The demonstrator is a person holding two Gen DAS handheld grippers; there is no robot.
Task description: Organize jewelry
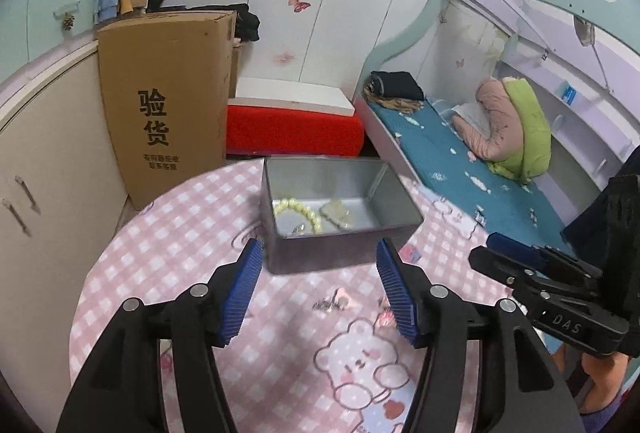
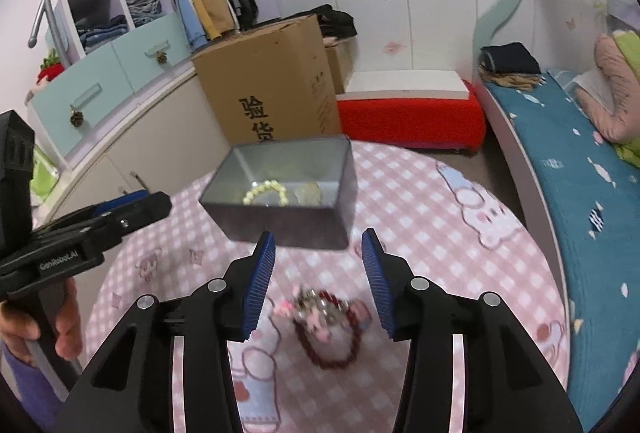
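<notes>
A grey metal tin stands open on the round table with the pink checked cloth. Inside lie a pale bead bracelet and a pale green piece. A dark red bead bracelet with silver charms lies on the cloth, under my open right gripper. Small silver pieces lie below my open left gripper, which hangs just in front of the tin. Both grippers are empty.
A tall cardboard box stands behind the table by a cream cabinet. A red stool and a bed with a blue sheet lie behind and to the right.
</notes>
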